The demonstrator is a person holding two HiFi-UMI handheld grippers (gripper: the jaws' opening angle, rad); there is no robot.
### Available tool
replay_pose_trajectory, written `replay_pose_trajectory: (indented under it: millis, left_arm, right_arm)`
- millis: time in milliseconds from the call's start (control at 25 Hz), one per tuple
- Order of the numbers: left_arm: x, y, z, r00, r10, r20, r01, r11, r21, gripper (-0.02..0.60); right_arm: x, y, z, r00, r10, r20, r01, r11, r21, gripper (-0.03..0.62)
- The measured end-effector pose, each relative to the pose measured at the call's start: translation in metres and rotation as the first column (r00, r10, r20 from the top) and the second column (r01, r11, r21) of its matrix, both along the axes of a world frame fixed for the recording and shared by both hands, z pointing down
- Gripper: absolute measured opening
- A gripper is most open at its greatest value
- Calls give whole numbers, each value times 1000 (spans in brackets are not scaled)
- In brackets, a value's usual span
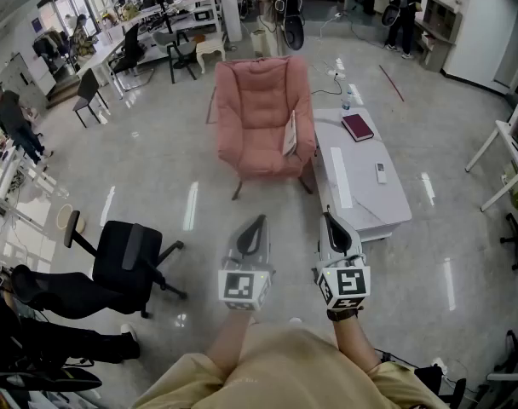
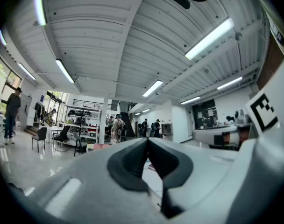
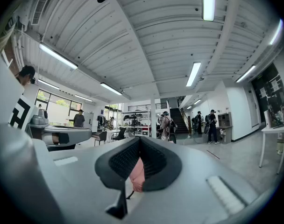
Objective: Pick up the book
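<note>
A dark red book [image 1: 358, 127] lies flat at the far end of a low white table [image 1: 365, 203] in the head view. Both grippers are held level in front of the person, well short of the table and apart from the book. My left gripper [image 1: 259, 221] has its jaws closed tip to tip with nothing in them, and its own view shows the tips [image 2: 147, 140] meeting. My right gripper [image 1: 327, 216] is shut and empty too, near the table's near left corner. Its own view shows the tips [image 3: 139, 139] together, with pink from the armchair [image 3: 138, 174] behind them.
A pink armchair [image 1: 261, 113] stands left of the table with a white booklet [image 1: 289, 135] leaning on its arm. A remote [image 1: 381, 173] and a bottle [image 1: 346, 103] are on the table. A black office chair [image 1: 127, 258] sits at the left and a white desk frame [image 1: 504, 156] at the right.
</note>
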State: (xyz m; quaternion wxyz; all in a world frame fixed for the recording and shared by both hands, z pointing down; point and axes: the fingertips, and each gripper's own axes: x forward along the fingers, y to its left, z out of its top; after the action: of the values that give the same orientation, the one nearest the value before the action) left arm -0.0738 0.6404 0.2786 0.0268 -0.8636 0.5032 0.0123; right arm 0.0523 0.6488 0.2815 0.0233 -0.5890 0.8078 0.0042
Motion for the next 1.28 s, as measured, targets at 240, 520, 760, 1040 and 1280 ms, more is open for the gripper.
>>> replay_pose_trajectory:
  millis: [240,520,760,1040,1280]
  left_arm:
    - [28,9,11,1000,6,10,-6,1000,-3,-1]
    - [33,-6,29,1000,-15,11,15,999,-30,-2]
    - [21,-77,51,1000,-27,-9,26,998,-65,0]
    - [25,-220,32,998,41,-45,-42,999,-33,0]
    - [4,-357,22,996,61,-66,-64,997,-33,0]
  right_arm:
    - [22,5,15,999,-25,19,26,999,-31,5]
    - [29,-15,36,998,-37,53,40,997,-63,5]
    - [13,-83,56,993,-68,100,77,993,-90,5]
    - [-2,-220,52,995,-75,71,82,991,-102,5]
    - [-18,-353,44,997,-63,51,69,990,-127,5]
